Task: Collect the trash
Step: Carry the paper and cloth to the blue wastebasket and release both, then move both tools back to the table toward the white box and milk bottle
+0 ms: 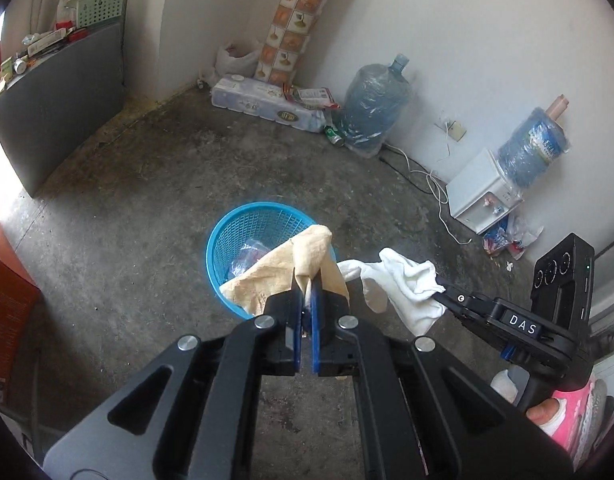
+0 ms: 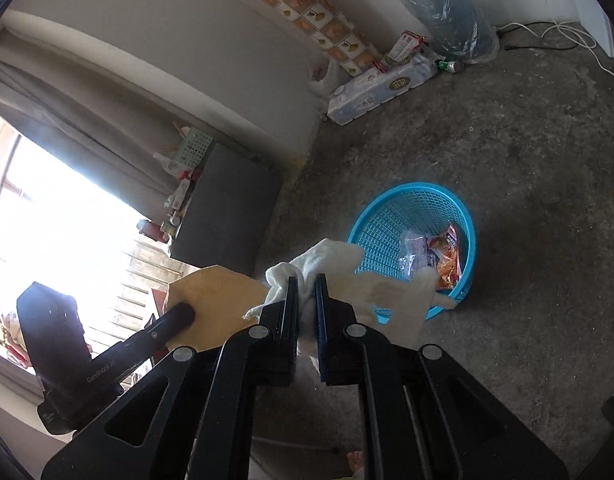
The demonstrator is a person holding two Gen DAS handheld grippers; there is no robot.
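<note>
A blue mesh basket (image 1: 243, 220) (image 2: 403, 204) stands on the concrete floor with plastic wrappers (image 2: 431, 252) inside. My left gripper (image 1: 305, 286) is shut on a crumpled tan paper (image 1: 307, 256), which hangs over the basket's near rim. To its right my right gripper (image 1: 441, 292) is shut on a white tissue (image 1: 403, 284). In the right wrist view the right gripper (image 2: 307, 284) pinches the white tissue (image 2: 331, 260) just left of the basket, and the left gripper (image 2: 183, 314) holds the tan paper (image 2: 215, 300) beside it.
A grey cabinet (image 1: 59, 120) with clutter on top stands at the left. Against the far wall lie a tissue-roll pack (image 1: 263, 102), a green can (image 1: 334, 135), a wrapped water jug (image 1: 373, 108) and a small dispenser (image 1: 483, 196) with cables. A hand in a pink sleeve (image 1: 563, 408) holds the right gripper.
</note>
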